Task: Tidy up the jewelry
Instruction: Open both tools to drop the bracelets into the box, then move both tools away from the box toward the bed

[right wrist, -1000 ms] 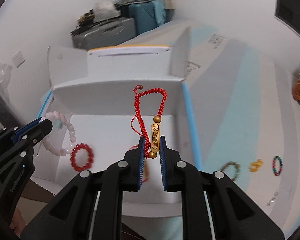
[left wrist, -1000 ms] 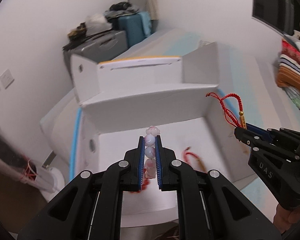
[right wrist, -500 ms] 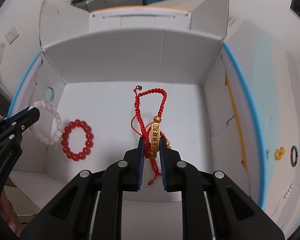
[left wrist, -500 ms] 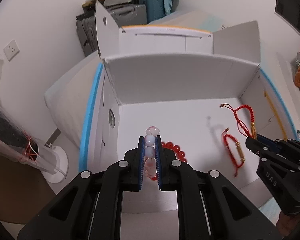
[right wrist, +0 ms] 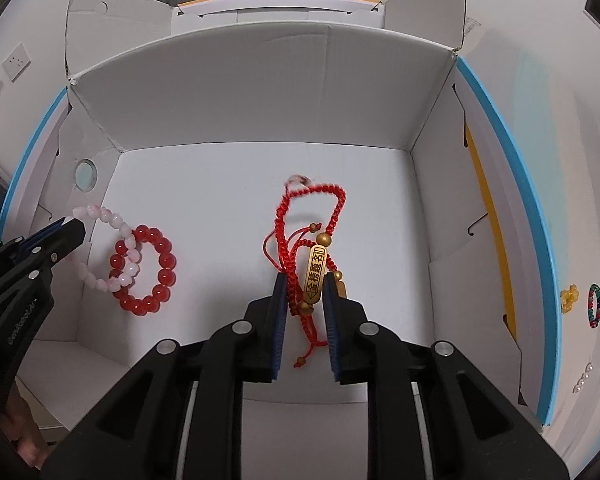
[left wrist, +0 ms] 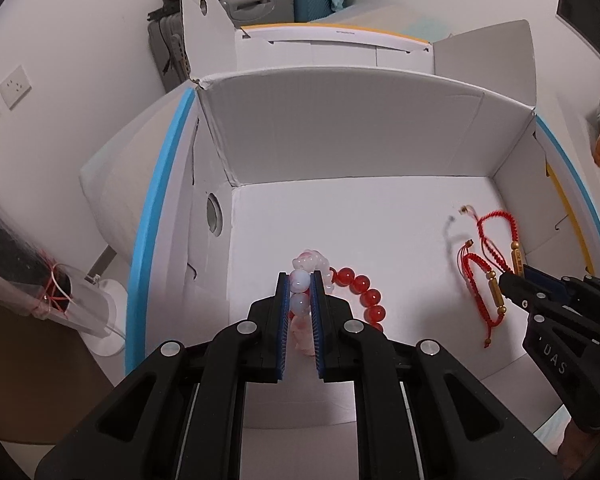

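Note:
My left gripper (left wrist: 300, 280) is shut on a pale pink bead bracelet (left wrist: 300, 286) low inside the white cardboard box (left wrist: 340, 140). The bracelet hangs over a red bead bracelet (left wrist: 366, 296) on the box floor; both show in the right wrist view, pink (right wrist: 100, 220) and red (right wrist: 160, 276). My right gripper (right wrist: 306, 280) has its jaws slightly apart around a red cord bracelet with a gold tag (right wrist: 315, 274), which touches the box floor. A second red cord bracelet (left wrist: 484, 292) lies under it.
The box flaps stand open around the box walls (right wrist: 260, 92). Outside the box at the right lie a yellow trinket (right wrist: 570, 296), a multicoloured bead ring (right wrist: 595, 306) and small pearls (right wrist: 582, 378). Suitcases (left wrist: 260, 0) stand behind.
Both grippers have moved down into the box. The pink bracelet now rests over the red bead bracelet. The right jaws have widened around the gold tag.

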### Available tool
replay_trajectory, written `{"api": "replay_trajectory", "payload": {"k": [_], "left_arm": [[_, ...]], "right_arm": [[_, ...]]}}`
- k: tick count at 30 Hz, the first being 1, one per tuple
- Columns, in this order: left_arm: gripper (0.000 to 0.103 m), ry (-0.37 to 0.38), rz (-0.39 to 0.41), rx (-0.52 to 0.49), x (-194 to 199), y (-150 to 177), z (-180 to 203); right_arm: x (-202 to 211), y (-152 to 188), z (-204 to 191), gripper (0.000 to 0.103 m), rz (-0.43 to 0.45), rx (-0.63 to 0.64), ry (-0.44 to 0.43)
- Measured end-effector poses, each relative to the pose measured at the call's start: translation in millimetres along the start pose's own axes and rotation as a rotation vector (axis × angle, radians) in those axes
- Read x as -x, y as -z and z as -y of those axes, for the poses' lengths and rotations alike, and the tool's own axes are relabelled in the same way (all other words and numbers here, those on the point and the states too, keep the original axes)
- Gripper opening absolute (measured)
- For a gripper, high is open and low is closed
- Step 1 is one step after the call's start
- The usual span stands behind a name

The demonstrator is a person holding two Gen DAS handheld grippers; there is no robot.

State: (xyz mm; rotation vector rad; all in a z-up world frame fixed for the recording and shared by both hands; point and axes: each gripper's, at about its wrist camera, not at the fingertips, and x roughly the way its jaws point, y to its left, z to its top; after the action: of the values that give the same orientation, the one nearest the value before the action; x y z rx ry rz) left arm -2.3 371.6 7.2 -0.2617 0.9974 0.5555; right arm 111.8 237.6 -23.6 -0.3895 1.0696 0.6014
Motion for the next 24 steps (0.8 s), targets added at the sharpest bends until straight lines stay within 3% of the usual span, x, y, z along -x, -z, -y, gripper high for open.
{"api": "replay_trajectory", "payload": {"k": [3,5,9,11,14,20,24], "left_arm": [[0.014,-0.003,0.015,-0.002,6,0,1],[0.031,-0.009,0.027,-0.001,13,0,2],[0.041,-0.005,0.072,0.003,32,-1,0],[0.057,0.003,0.090,-0.003,42,0,1],[0.067,0.006,0.127,-0.013,59,2,4],[0.087,0.034,0.185,-0.038,87,4,22],[0.093,0.066,0.220,-0.065,102,5,43]], "right_arm": [[6,1,-1,0.026,0.011,0.006,-0.003],[14,-1,0,0.037,0.025,0.004,-0.008],[32,-3,3,0.056,0.062,-0.008,-0.019],[43,-4,6,0.062,0.087,-0.016,-0.019],[61,-7,11,0.072,0.120,-0.030,-0.013],[94,-5,32,0.084,0.186,-0.063,0.004],[112,3,49,0.087,0.216,-0.077,0.030]]}}
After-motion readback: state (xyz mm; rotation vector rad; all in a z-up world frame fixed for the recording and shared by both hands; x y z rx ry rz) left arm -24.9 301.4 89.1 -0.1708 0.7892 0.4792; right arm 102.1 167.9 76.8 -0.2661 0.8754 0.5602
